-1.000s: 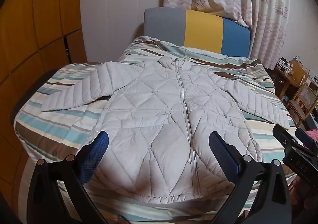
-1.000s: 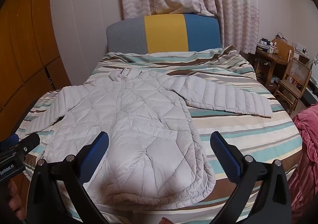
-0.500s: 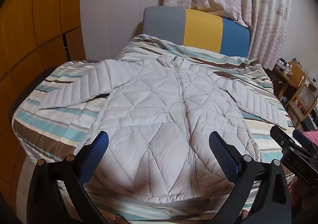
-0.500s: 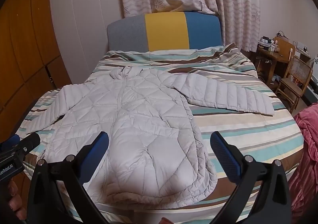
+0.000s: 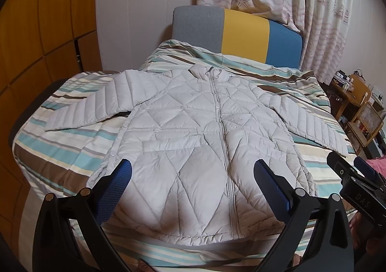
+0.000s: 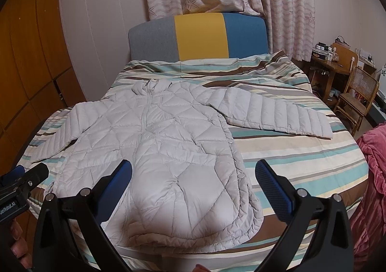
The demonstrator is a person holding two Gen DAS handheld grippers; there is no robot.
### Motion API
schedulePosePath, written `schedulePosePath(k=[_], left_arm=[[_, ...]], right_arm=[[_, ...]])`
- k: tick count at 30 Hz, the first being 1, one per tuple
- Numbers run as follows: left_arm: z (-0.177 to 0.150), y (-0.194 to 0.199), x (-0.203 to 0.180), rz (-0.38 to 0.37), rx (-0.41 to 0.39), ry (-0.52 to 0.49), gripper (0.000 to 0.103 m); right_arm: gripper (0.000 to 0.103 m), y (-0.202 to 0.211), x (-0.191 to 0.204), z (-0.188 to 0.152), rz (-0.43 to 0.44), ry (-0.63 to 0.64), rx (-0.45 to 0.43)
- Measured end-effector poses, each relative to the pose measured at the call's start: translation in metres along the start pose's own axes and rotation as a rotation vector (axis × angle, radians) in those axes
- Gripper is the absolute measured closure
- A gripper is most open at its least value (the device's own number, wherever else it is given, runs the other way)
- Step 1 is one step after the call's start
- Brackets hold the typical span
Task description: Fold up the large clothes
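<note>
A light grey quilted puffer jacket (image 5: 207, 132) lies flat, zipped, front up on the striped bed, both sleeves spread out to the sides; it also shows in the right wrist view (image 6: 168, 146). My left gripper (image 5: 193, 185) is open and empty, hovering above the jacket's hem. My right gripper (image 6: 193, 185) is open and empty, above the hem's right part. The right gripper shows at the right edge of the left wrist view (image 5: 354, 185); the left gripper shows at the left edge of the right wrist view (image 6: 19, 187).
The striped bedspread (image 5: 60, 151) covers the bed (image 6: 301, 163), with a grey, yellow and blue headboard (image 5: 243, 30) at the far end. Orange wardrobe doors (image 5: 36, 30) stand at left. A wooden desk and chair (image 6: 349, 84) stand at right, and pink fabric (image 6: 371, 175) by the bed's right edge.
Both grippers have drifted slightly over the jacket's hem; the jacket has not moved and both grippers stay open.
</note>
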State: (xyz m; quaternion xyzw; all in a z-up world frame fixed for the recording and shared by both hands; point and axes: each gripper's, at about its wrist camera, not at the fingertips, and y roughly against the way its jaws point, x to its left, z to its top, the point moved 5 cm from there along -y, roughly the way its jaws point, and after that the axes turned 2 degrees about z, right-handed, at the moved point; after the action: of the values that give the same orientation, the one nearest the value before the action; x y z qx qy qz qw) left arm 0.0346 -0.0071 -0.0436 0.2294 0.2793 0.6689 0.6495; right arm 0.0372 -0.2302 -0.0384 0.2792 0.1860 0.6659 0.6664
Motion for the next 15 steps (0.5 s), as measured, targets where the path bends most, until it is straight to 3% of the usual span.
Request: schedulePosePath(k=[15], left_arm=[[-0.0006, -0.0005, 0.0012, -0.007, 0.007, 0.004, 0.003]], right_arm=[[0.002, -0.0029, 0.0013, -0.0028, 0.009, 0.004, 0.007]])
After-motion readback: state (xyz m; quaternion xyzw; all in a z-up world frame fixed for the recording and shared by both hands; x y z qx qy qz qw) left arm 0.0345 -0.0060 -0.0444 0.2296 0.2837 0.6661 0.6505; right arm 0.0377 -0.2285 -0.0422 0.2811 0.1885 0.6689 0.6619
